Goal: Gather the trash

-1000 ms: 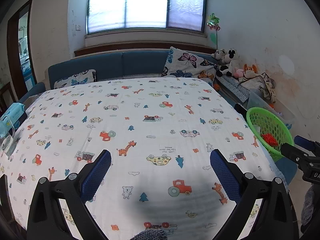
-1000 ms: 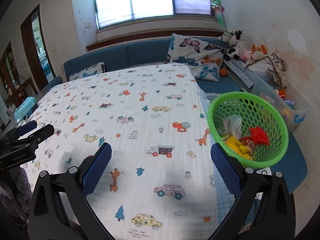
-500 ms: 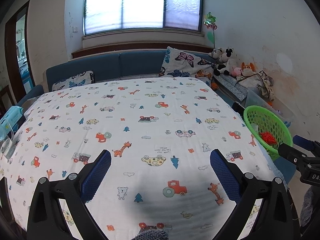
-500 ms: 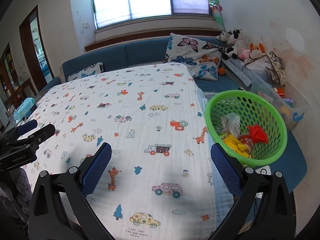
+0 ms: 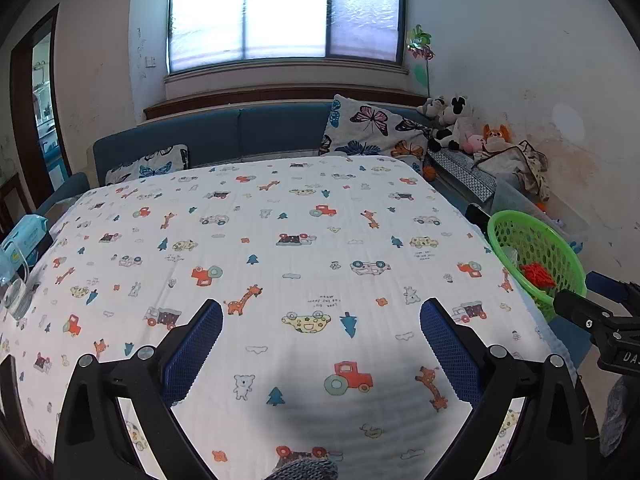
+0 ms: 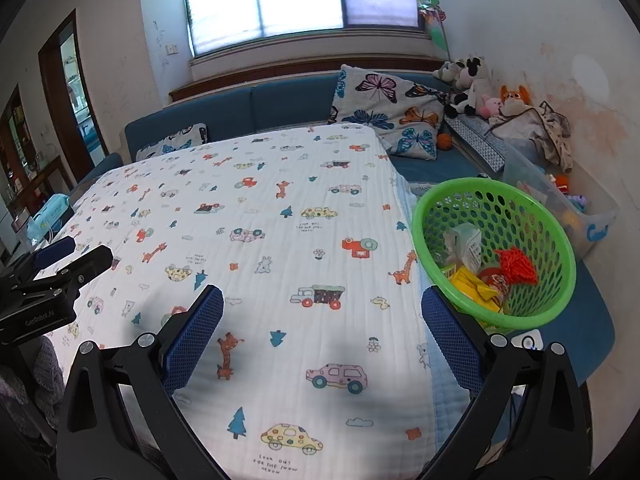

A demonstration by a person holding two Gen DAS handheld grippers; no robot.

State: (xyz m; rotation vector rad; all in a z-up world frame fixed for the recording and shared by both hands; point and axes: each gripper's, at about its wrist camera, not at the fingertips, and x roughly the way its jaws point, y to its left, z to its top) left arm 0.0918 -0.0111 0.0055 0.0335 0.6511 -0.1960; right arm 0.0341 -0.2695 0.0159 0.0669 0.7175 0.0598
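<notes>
A green perforated basket (image 6: 558, 296) stands off the right edge of the table, holding a red net (image 6: 517, 267), yellow wrappers (image 6: 472, 284) and a clear packet (image 6: 466, 240). The left wrist view shows the same basket (image 5: 532, 236) at the far right. My right gripper (image 6: 322, 336) hovers open over the cloth, its right finger close to the basket's near rim, nothing between the pads. My left gripper (image 5: 320, 352) is open over the cartoon-print cloth (image 5: 280, 248), holding nothing. Each gripper appears at the edge of the other's view.
A blue sofa (image 6: 280, 108) with butterfly pillows (image 6: 384, 104) runs behind the table. Plush toys (image 6: 468, 80) and a clear storage bin (image 6: 560, 200) line the right wall. A blue wipes pack (image 5: 24, 236) and a glass (image 5: 14, 292) sit at the table's left edge.
Both grippers have drawn back and risen slightly, so the table and basket look a bit farther. Both stay open.
</notes>
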